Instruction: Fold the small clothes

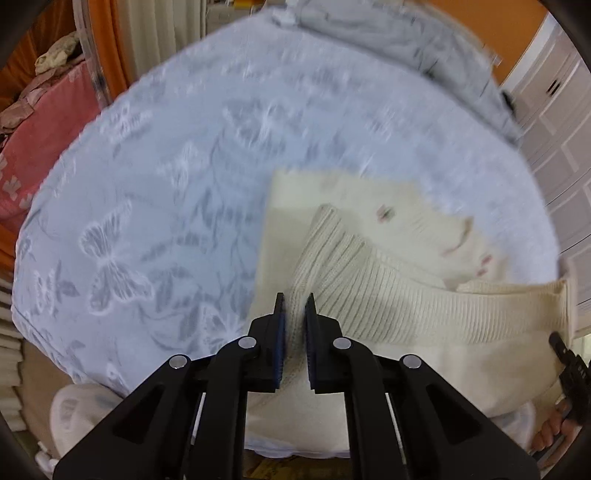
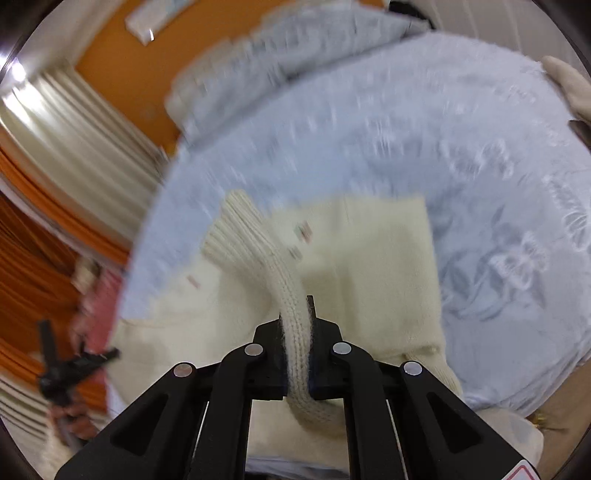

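A cream knit sweater (image 1: 354, 206) with small pink marks lies on a pale blue butterfly-print bedspread (image 1: 147, 192). My left gripper (image 1: 294, 306) is shut on the sweater's ribbed hem band (image 1: 388, 288), lifted above the body. In the right wrist view my right gripper (image 2: 297, 314) is shut on the same ribbed band (image 2: 251, 236), which curls up between its fingers over the sweater (image 2: 384, 266) on the bedspread (image 2: 480, 166). The right gripper also shows at the left wrist view's right edge (image 1: 565, 358).
A grey garment (image 1: 399, 33) lies at the bed's far end. A pink blanket (image 1: 40, 125) and orange curtains are on the left. White cabinets (image 1: 554, 122) stand at the right. The left gripper (image 2: 62, 369) shows at the right wrist view's left edge.
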Action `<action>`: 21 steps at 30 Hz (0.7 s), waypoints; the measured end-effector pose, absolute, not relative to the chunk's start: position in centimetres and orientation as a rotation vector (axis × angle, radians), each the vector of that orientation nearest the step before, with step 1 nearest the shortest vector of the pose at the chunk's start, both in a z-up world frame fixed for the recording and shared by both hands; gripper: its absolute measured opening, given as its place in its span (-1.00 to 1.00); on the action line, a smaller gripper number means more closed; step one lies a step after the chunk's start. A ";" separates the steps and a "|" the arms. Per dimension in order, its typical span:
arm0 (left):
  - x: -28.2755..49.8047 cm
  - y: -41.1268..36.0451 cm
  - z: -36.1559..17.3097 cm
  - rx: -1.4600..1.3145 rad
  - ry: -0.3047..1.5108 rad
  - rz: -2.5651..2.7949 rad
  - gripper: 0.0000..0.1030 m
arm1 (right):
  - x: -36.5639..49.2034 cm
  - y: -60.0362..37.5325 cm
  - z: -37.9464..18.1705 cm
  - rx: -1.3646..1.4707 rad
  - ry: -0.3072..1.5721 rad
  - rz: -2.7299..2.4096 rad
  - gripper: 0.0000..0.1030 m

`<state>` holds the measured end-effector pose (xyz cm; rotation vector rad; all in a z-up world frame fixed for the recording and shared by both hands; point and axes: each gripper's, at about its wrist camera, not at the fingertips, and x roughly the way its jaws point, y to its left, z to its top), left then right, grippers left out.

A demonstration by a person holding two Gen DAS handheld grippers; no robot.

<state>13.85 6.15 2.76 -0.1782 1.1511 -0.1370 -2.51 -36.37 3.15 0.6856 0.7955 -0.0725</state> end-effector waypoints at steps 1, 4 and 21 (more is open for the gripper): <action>14.2 6.0 4.0 -0.176 1.129 -0.142 -0.84 | -2.9 -37.1 4.7 0.708 0.746 -0.072 -0.88; 16.8 5.0 7.3 -0.159 1.056 -0.147 -0.84 | -1.5 -39.0 7.4 0.719 0.675 -0.087 -0.88; 19.6 3.2 -2.5 0.002 1.150 0.014 -0.01 | 4.0 -33.8 0.8 0.427 0.839 -0.284 -0.65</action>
